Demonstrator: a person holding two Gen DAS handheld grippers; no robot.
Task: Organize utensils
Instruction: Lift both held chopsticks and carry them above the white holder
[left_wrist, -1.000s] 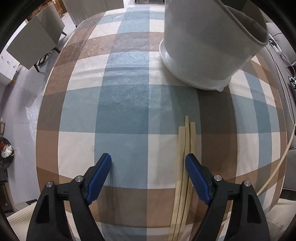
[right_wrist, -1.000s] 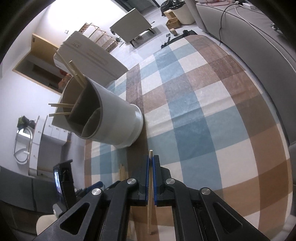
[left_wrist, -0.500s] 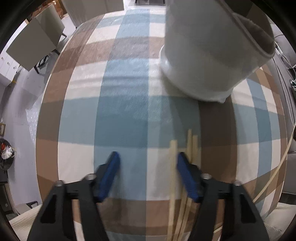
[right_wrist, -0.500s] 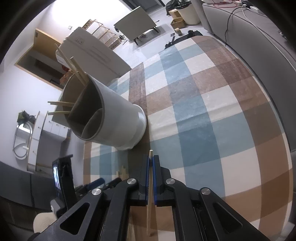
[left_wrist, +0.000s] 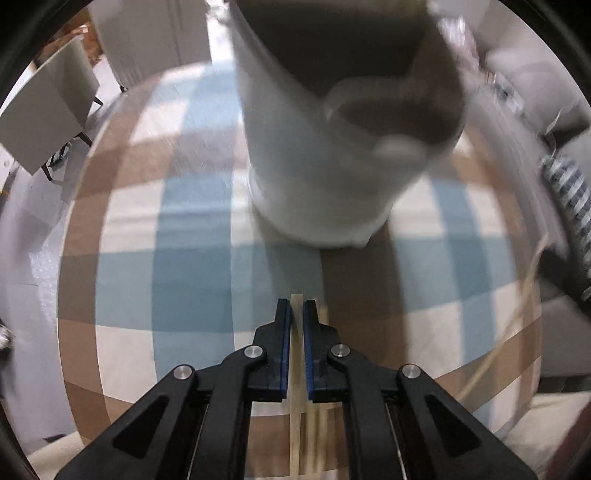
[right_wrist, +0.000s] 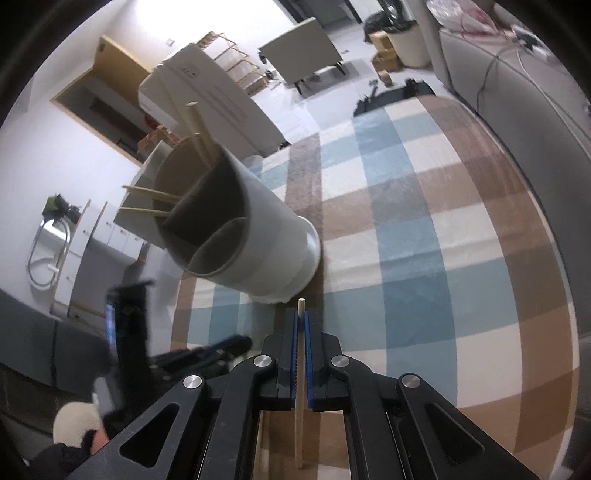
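A white divided utensil holder (left_wrist: 332, 155) stands on the checked tablecloth; in the right wrist view (right_wrist: 240, 229) several wooden chopsticks (right_wrist: 199, 133) stick out of its far compartments. My left gripper (left_wrist: 297, 314) is shut on a wooden chopstick (left_wrist: 295, 406), lifted over the cloth just short of the holder. Other chopsticks (left_wrist: 321, 413) lie on the cloth below it. My right gripper (right_wrist: 302, 325) is shut on another wooden chopstick (right_wrist: 300, 387), its tip pointing at the holder's base. The left gripper also shows blurred in the right wrist view (right_wrist: 207, 354).
The checked tablecloth (right_wrist: 443, 240) covers a round table. A grey sofa (right_wrist: 517, 74) with cables runs along the far right. Chairs (left_wrist: 44, 110) and a white appliance (right_wrist: 207, 103) stand beyond the table. A thin cord (left_wrist: 517, 314) hangs at the right in the left wrist view.
My left gripper closed on one chopstick from the pile and lifted it toward the holder. My right gripper kept its chopstick and drew a little closer to the holder.
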